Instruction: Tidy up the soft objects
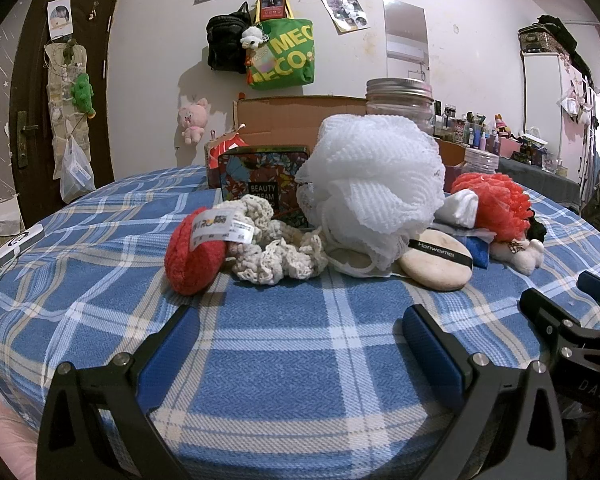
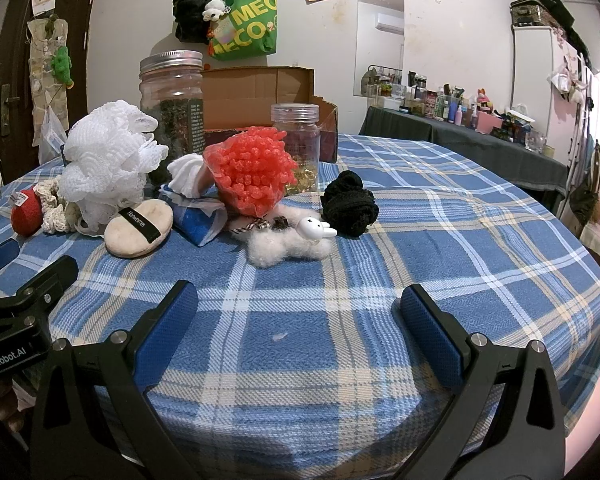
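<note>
My left claw is wide open and holds nothing, and it sits low over the blue checked cloth. My right claw is wide open too, with nothing in it. The soft things lie in a row a little way in front of both claws. Nearest my left claw is the red yarn ball with its paper label, and it touches the cream lacy band. I think both are light and squashy, so I would pinch the ball across its fat middle, not by the label. Next is the big white net puff, which leans over the round tan powder pad. The puff looks airy and springy, so a deep bite into its folds should hold best. The pad is flat, so I would take it by the black strap or the edge. Nearest my right claw is the fluffy white toy, then the black knit lump and the orange bumpy puff. The glass jars behind them are hard, so I must not bump them.
</note>
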{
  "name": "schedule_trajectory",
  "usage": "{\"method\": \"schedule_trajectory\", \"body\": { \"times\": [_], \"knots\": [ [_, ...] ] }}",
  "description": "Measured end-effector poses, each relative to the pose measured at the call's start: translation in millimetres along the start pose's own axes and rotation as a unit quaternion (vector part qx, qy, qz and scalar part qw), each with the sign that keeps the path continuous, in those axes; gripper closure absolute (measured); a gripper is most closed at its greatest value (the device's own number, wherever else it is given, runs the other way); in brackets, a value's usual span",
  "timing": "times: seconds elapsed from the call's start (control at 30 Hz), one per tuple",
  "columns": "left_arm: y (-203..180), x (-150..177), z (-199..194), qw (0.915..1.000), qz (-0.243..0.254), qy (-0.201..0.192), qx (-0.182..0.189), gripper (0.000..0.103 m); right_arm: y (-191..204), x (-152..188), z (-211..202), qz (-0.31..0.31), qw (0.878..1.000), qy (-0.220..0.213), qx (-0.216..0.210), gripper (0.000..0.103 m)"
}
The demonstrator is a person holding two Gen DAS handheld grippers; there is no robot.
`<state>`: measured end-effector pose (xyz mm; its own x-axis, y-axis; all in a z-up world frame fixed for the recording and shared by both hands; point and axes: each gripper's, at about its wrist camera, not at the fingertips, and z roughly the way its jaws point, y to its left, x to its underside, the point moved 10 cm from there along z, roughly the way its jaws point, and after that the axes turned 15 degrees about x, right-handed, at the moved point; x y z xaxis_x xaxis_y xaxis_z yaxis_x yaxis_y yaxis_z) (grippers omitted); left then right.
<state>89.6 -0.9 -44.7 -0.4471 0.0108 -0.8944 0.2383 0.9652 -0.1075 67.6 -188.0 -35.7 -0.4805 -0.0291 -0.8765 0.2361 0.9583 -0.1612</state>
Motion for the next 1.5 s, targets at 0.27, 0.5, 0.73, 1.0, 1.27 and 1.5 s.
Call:
{"method": "schedule_trajectory", "body": {
  "times": [0.27,0.5,0.73,1.0,1.27,1.5],
  "knots": [
    [0.1,0.0,0.1,1.0,0.0,0.0,0.0,0.0,0.3,0.1,0.0,0.0,1.0,0.0,0.0,0.0],
    [0.2,0.1,0.1,1.0,0.0,0.0,0.0,0.0,0.3,0.1,-0.1,0.0,1.0,0.0,0.0,0.0],
    [0.1,0.1,0.1,1.0,-0.001,0.0,0.0,0.0,0.2,0.1,-0.2,0.0,1.0,0.0,0.0,0.0],
    [0.3,0.1,0.1,1.0,-0.001,0.001,0.0,0.0,0.2,0.2,-0.4,0.0,1.0,0.0,0.0,0.0],
    [0.3,0.1,0.1,1.0,-0.001,0.001,0.0,0.0,0.2,0.3,-0.2,0.0,1.0,-0.001,0.0,0.0],
    [-0.3,0.1,-0.3,1.0,-0.002,0.003,0.003,0.0,1.8,0.5,-1.7,-0.003,1.0,0.006,-0.005,0.0]
  ]
}}
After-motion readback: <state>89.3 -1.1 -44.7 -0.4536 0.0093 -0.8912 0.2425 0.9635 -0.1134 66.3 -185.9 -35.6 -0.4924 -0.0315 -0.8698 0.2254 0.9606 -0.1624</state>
